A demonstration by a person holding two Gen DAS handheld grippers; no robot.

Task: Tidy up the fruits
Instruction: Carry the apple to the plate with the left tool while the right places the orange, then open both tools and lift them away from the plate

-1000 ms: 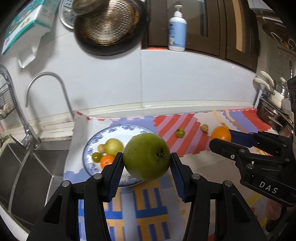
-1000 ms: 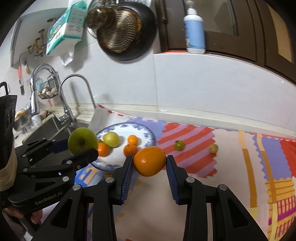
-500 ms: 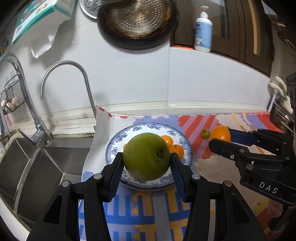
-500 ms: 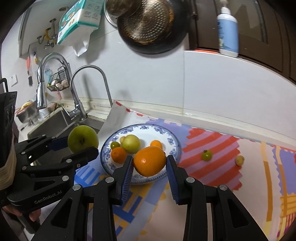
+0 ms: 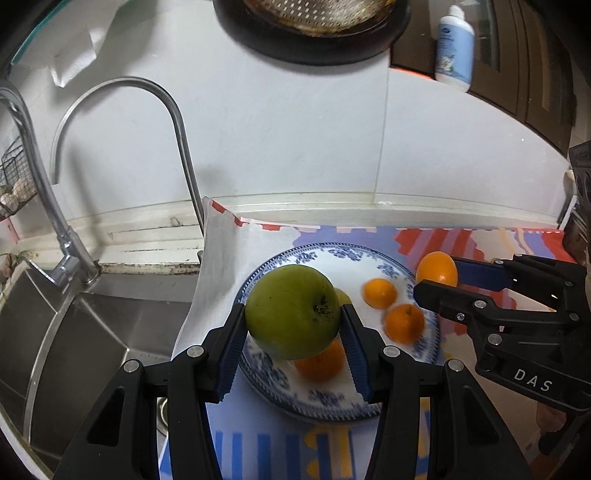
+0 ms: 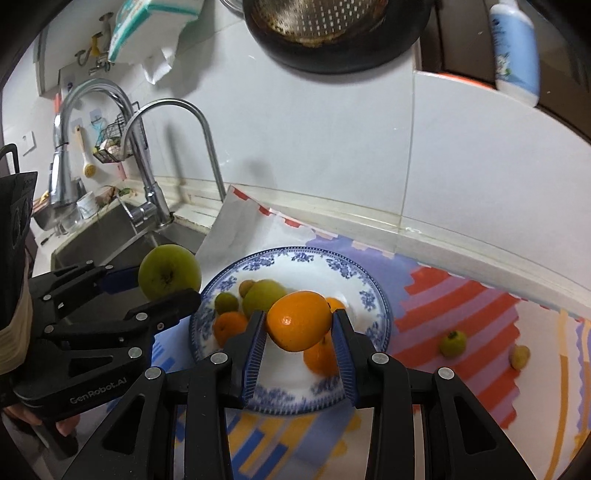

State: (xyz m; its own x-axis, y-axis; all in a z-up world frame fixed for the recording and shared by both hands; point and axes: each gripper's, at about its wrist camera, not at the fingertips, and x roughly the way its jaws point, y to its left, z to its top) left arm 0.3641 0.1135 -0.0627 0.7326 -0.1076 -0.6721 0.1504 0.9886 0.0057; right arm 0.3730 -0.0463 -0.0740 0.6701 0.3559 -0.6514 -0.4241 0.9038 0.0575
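Note:
My left gripper (image 5: 292, 325) is shut on a large green apple (image 5: 291, 312) and holds it above the left part of the blue-and-white plate (image 5: 321, 254). My right gripper (image 6: 299, 326) is shut on an orange (image 6: 299, 319) above the plate (image 6: 354, 269). The plate holds several small oranges (image 5: 404, 323) and green fruits (image 6: 264, 295). A small green fruit (image 6: 452, 343) and a small yellow fruit (image 6: 519, 356) lie on the striped mat to the right. The held apple shows in the right wrist view (image 6: 169, 272), the held orange in the left wrist view (image 5: 437, 267).
A steel sink (image 5: 55, 332) and curved tap (image 5: 177, 122) lie left of the plate. A dark pan (image 6: 332, 33) hangs on the wall above. A lotion bottle (image 6: 515, 51) stands on a ledge at upper right. The colourful mat (image 6: 461, 295) covers the counter.
Both grippers have moved left and closer to the plate with their fruits still held. The plate now lies directly under both of them.

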